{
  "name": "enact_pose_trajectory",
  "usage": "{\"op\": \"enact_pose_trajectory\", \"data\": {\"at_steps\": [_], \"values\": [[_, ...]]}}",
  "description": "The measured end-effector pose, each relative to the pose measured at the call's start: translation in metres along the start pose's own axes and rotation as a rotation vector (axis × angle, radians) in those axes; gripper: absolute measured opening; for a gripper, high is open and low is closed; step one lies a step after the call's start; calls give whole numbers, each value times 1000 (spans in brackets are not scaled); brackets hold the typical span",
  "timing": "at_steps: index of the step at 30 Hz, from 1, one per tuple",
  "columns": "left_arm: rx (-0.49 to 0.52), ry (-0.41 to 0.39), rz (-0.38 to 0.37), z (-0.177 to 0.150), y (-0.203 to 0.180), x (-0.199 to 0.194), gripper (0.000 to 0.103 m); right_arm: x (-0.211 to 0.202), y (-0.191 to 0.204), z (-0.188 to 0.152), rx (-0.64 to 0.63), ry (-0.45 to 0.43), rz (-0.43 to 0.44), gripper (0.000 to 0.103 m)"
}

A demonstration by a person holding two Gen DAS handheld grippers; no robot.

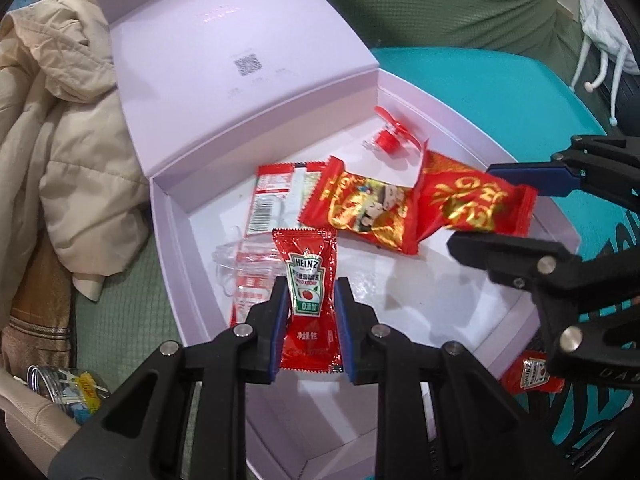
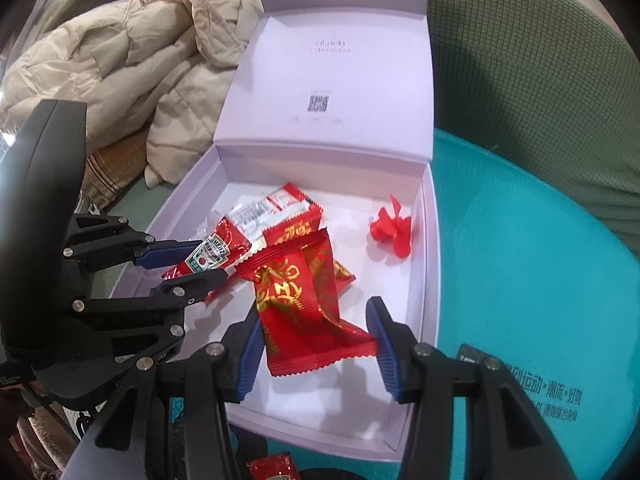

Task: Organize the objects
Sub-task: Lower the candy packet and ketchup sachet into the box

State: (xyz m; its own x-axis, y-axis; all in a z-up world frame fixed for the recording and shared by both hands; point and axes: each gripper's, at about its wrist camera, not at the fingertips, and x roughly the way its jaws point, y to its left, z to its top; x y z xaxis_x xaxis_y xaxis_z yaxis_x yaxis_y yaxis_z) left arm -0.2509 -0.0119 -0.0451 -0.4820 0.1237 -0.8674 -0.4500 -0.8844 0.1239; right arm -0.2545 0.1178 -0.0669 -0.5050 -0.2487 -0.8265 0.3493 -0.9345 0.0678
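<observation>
A pale lilac box (image 1: 168,240) (image 2: 430,240) lies with its lid up. My left gripper (image 1: 310,292) (image 2: 210,262) is shut on a red Heinz ketchup packet (image 1: 308,308) (image 2: 208,256) and hangs over the box's left part. My right gripper (image 2: 314,312) (image 1: 480,206) is shut on a red snack packet with gold lettering (image 2: 304,320) (image 1: 476,204), held over the box's right part. Inside the box lie a second red snack packet (image 1: 360,208), a sauce packet with a barcode (image 1: 276,196), a clear wrapper (image 1: 248,276) and a red twist-wrapped candy (image 1: 390,140) (image 2: 390,232).
The box rests on a teal cushion (image 1: 500,92) (image 2: 520,260). A beige padded jacket (image 1: 60,140) (image 2: 120,60) is heaped to the left. Another ketchup packet (image 1: 532,376) (image 2: 272,466) lies outside the box's near edge. A clear jar (image 1: 68,392) stands at the lower left.
</observation>
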Motion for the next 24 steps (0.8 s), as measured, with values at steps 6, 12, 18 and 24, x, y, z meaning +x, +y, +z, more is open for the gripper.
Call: {"op": "enact_pose_trajectory", "data": {"at_steps": [6,12,18,24], "values": [[11,25,-29,-2,-4,9,22,11,1,-7,-8,37,-3,50],[-11,52,-72,-7,-3,21,22,21,-2,-11,3,63,5,50],[-2,51,-86,-5,-2,23,22,31,1,-11,-17,79,6,50],[36,42,-64,-3,-10,24,22,39,4,-8,-45,88,-31,50]]}}
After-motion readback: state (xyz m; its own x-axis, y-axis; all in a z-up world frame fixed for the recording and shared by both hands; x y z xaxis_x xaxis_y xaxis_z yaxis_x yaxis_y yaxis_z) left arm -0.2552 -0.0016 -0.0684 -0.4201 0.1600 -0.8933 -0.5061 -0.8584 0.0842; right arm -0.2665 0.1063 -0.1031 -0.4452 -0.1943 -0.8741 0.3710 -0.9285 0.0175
